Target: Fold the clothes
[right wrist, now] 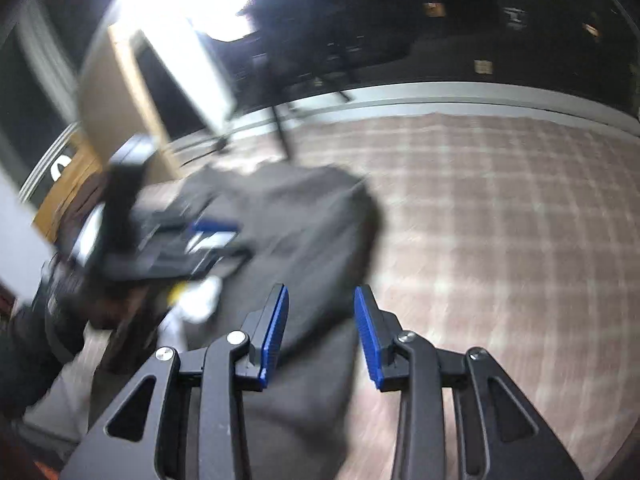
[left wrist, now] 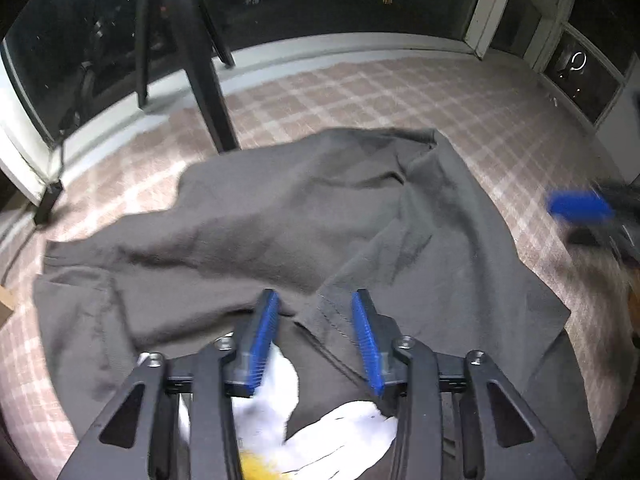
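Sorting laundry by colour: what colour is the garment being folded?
Dark grey garment, clearest in the left wrist view.

L gripper (left wrist: 316, 300) pointed steeply down, jaws part open w/ a clear gap btwn the blue pads (left wrist: 266, 328), nothing pinched. R gripper (right wrist: 320, 296) angled down too, jaws apart, pads (right wrist: 276, 320) free, view smeared w/ blur. From L cam, R gripper (left wrist: 584, 210) showed at far right edge, blurred. From R cam, L gripper (right wrist: 208, 232) sat off left, also blurred.
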